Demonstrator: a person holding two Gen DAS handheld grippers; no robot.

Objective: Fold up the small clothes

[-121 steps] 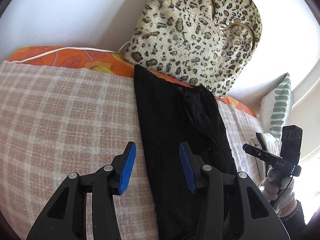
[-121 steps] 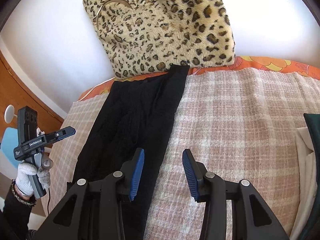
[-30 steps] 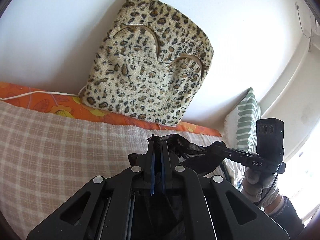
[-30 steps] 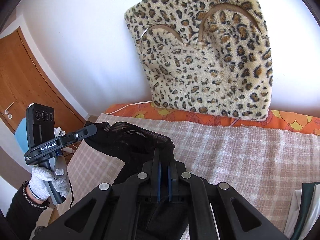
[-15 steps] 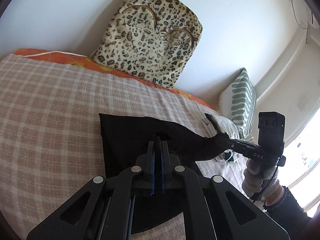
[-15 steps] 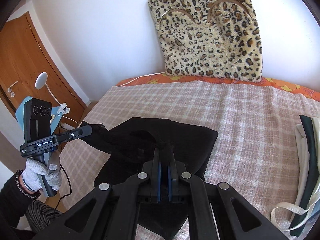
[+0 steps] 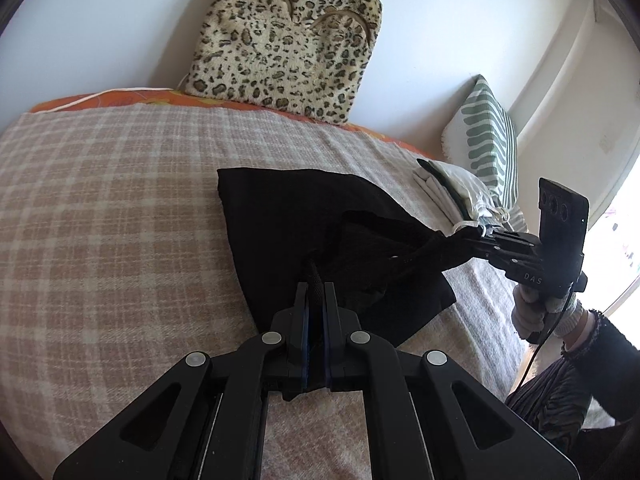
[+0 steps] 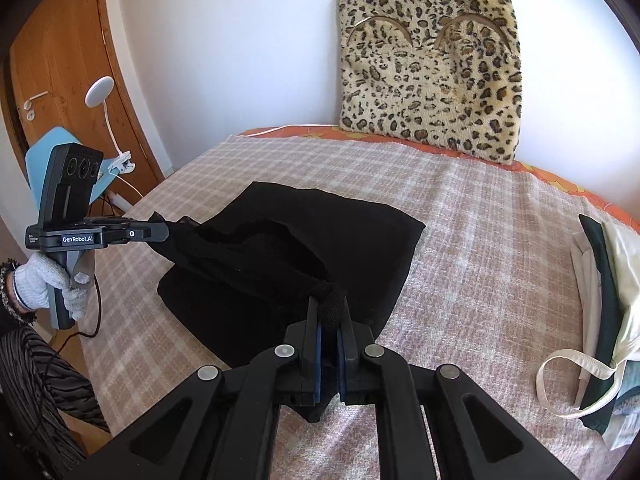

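A black garment lies folded over on the checked bedspread. My left gripper is shut on one near corner of its upper layer. My right gripper is shut on the other corner. The stretched top edge runs between them, held just above the lower layer. The right gripper also shows in the left wrist view, and the left gripper shows in the right wrist view.
A leopard-print cushion leans on the wall at the bed's head. A green striped pillow and a pile of folded white and dark green clothes lie at the right side. A wooden door and lamp are to the left.
Both grippers gripped the garment's far end, lifted it and drew it back toward me over the near half. In the last half second they have come lower, close to the bedspread.
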